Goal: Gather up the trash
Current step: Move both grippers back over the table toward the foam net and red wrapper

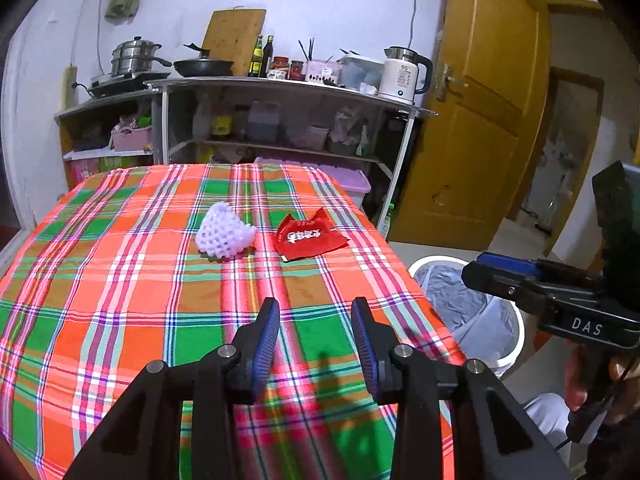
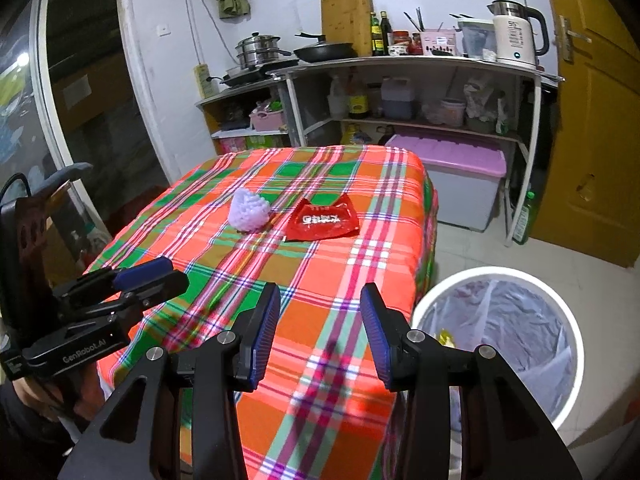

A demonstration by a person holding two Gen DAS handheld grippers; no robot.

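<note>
Two pieces of trash lay side by side on the counter (image 1: 120,264), on its orange, green and white plaid cloth, toward the far half. The white foam fruit net (image 1: 225,232) sat on the left, a bulging mesh cup whose narrower end pointed up and away toward the shelving. Just beside it on the right, apart by a narrow strip of cloth, lay the red snack wrapper (image 1: 308,237), flattened, its long axis running across the counter from left to right, with the white lettering upside down as seen from the near side and a jagged torn edge at its far corner.

The left gripper (image 1: 314,322) hung over the near part of the counter, its blue-padded jaws spread wide with nothing between them, aimed roughly at the gap between net and wrapper. The right gripper (image 2: 320,306) hovered over the counter's near right corner, jaws likewise parted and empty, pointed toward the wrapper (image 2: 323,219) and the net (image 2: 248,210).

On the floor against the counter's right side stood a white trash bin (image 2: 570,320) lined with a pale plastic bag, a yellowish scrap showing inside it. Behind the counter a shelf unit (image 1: 280,88) carried an electric kettle (image 1: 402,76), a frying pan (image 1: 203,66) and a stacked steamer pot (image 1: 134,56).
</note>
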